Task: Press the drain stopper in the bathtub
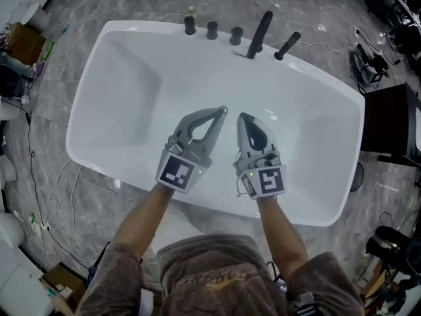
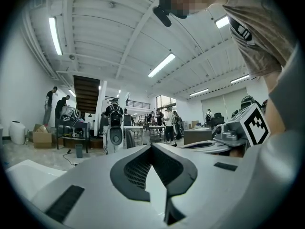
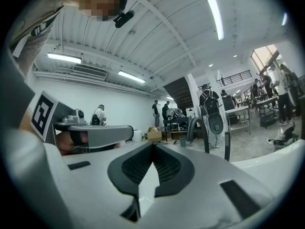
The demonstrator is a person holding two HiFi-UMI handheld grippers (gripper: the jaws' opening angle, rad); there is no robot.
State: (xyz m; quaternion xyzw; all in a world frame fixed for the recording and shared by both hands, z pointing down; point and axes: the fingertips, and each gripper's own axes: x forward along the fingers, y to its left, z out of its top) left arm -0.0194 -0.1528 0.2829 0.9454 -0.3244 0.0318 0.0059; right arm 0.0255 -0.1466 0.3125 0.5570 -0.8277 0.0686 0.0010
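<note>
A white bathtub (image 1: 125,78) fills the head view, and I see no drain stopper in it; the two grippers cover part of its floor. My left gripper (image 1: 223,110) is held over the tub's middle with its jaws shut and empty. Close beside it, my right gripper (image 1: 241,117) is also shut on nothing, and the two tips nearly meet. In the left gripper view the left gripper (image 2: 151,146) points level across the room, with the right gripper (image 2: 238,130) at its side. In the right gripper view the right gripper (image 3: 152,144) shows closed tips, with the left gripper (image 3: 90,133) to its left.
Three black knobs (image 1: 212,29), a black spout (image 1: 258,35) and a black hand shower (image 1: 287,45) stand on the tub's far rim. A dark cabinet (image 1: 388,124) is at the right. Cables (image 1: 36,196) lie on the marble floor. People (image 2: 113,109) stand far off in the hall.
</note>
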